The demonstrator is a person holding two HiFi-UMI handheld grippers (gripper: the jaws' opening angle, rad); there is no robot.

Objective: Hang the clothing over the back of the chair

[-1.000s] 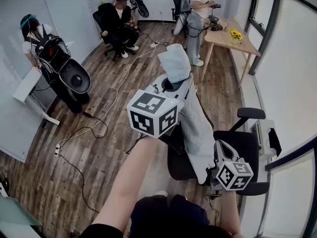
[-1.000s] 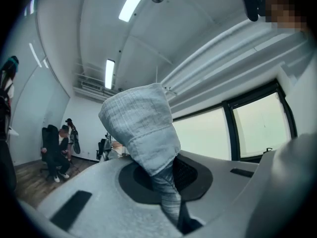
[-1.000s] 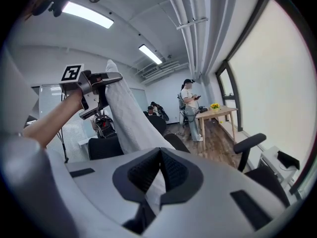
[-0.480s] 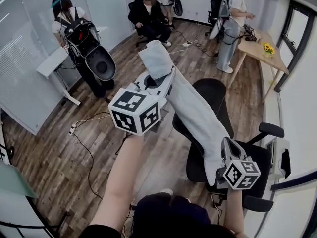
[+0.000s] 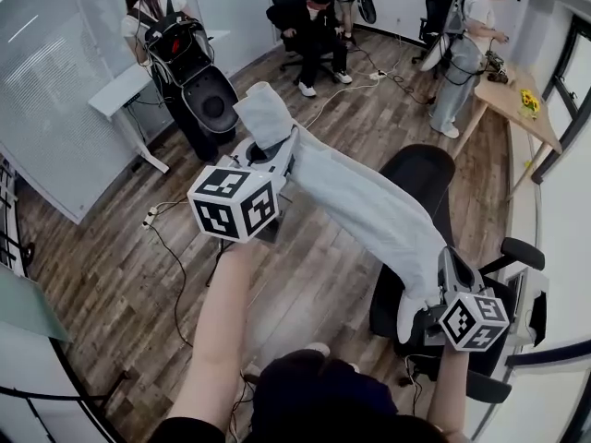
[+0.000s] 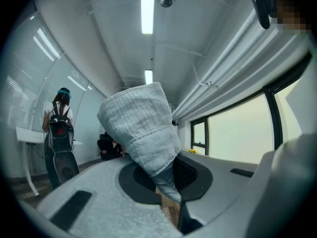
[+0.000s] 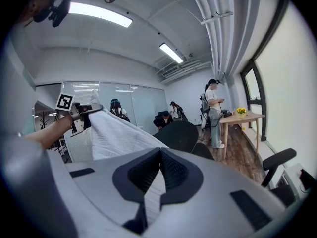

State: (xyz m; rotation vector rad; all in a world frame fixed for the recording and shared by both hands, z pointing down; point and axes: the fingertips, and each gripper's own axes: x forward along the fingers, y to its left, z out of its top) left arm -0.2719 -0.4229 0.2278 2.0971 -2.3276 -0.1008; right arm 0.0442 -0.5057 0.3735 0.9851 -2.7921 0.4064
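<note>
My left tongs (image 5: 273, 148) are clamped on one end of the pale grey clothing (image 5: 369, 206), and its cuffed tip sticks up past them. My right tongs (image 5: 436, 289) are pinched on the other end, so the cloth stretches between them over the black chair (image 5: 427, 169). It hides part of the chair's back, and I cannot tell whether it touches there.

Your left gripper (image 5: 271, 155) reaches out level on a straight arm, and your right gripper (image 5: 441, 282) sits low. Both pinch the clothing (image 5: 369, 206).
</note>
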